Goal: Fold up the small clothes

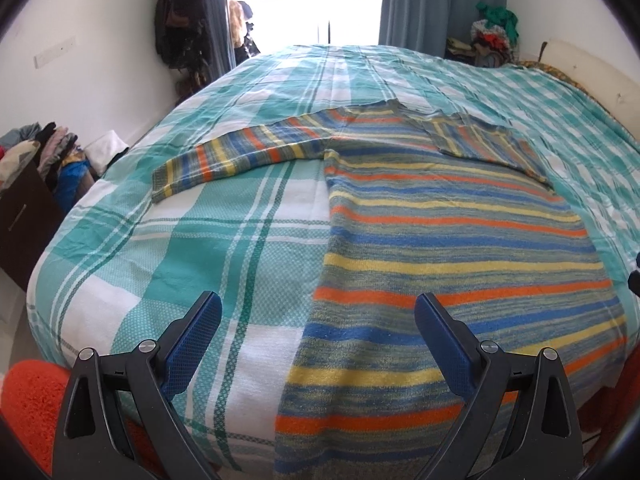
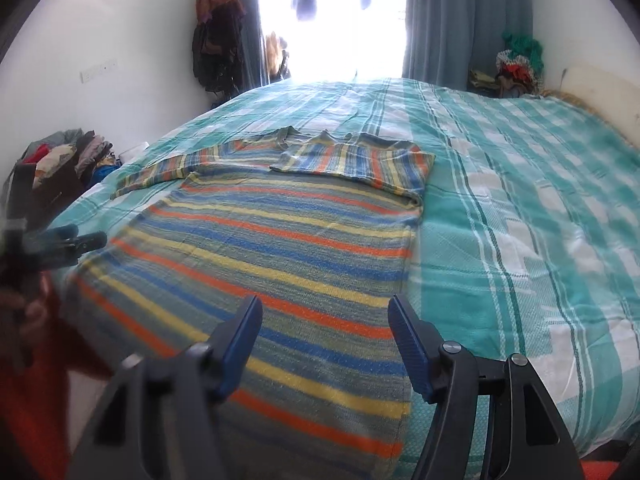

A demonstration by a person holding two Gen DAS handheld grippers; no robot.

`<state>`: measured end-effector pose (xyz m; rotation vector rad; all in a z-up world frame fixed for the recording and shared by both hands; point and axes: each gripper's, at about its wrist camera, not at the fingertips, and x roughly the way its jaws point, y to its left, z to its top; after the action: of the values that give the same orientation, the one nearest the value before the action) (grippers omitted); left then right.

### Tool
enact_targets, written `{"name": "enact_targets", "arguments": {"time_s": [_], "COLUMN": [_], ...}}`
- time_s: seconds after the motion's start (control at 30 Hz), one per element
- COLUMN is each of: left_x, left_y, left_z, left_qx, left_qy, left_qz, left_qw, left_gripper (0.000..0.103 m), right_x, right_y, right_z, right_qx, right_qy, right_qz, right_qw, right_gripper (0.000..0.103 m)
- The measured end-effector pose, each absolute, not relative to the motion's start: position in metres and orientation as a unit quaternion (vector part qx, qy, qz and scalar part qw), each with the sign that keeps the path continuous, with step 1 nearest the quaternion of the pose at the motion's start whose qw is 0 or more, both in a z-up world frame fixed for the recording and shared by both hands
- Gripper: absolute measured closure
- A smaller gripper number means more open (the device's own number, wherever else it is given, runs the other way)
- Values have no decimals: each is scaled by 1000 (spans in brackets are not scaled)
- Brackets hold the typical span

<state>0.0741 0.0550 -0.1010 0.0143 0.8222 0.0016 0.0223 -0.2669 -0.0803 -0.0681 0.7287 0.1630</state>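
Observation:
A shirt (image 1: pixel 440 240) (image 2: pixel 260 248) striped in blue, orange, yellow and grey-green lies flat on the bed, hem toward me. Its right sleeve (image 1: pixel 492 144) (image 2: pixel 360 160) is folded in over the chest. The left sleeve (image 1: pixel 224 160) (image 2: pixel 160 172) stretches out sideways on the sheet. My left gripper (image 1: pixel 318 298) hovers open above the shirt's left edge near the hem, with nothing between its fingers. My right gripper (image 2: pixel 324 300) hangs open over the shirt's right edge near the hem, also holding nothing. The left gripper (image 2: pixel 80 242) shows blurred at the left of the right wrist view.
A teal and white checked sheet (image 1: pixel 200 248) (image 2: pixel 520 240) covers the bed. Clothes are heaped on a dark cabinet (image 1: pixel 40 152) left of the bed, and another heap (image 1: pixel 494 36) sits in the far right corner. Garments (image 1: pixel 180 20) hang beside the bright window. Orange-red fabric (image 1: pixel 32 400) lies at the near left.

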Motion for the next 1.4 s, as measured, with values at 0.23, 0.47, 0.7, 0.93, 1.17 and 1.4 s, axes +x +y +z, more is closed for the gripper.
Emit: {"name": "enact_targets", "arguments": {"time_s": [0.23,0.47,0.7,0.93,1.17,1.4], "left_x": [68,71,74,75,76,81], "left_y": [68,80,85,85,88,94], "left_z": [-98,-104,-110,-112,-114,-125], "left_qx": [-17,-33,-34,-39,-46,-66], "left_qy": [399,402,410,420,426,456], "left_qz": [24,47,50,40,44,45], "left_qw": [917,914,910,906,903,886], "left_gripper": [5,5,5,5,5,4], "right_x": [22,21,21,20,20,20], "right_y": [-276,-279,-273,-272,-273,-274], "right_z": [-81,-79,-81,-81,-80,-80], "right_qx": [-20,-20,-33,-37,-34,-32], "right_qy": [345,335,335,331,333,334], "right_qz": [70,64,70,70,69,69], "right_qw": [936,940,939,940,940,940], "right_gripper": [35,34,34,34,34,34]}}
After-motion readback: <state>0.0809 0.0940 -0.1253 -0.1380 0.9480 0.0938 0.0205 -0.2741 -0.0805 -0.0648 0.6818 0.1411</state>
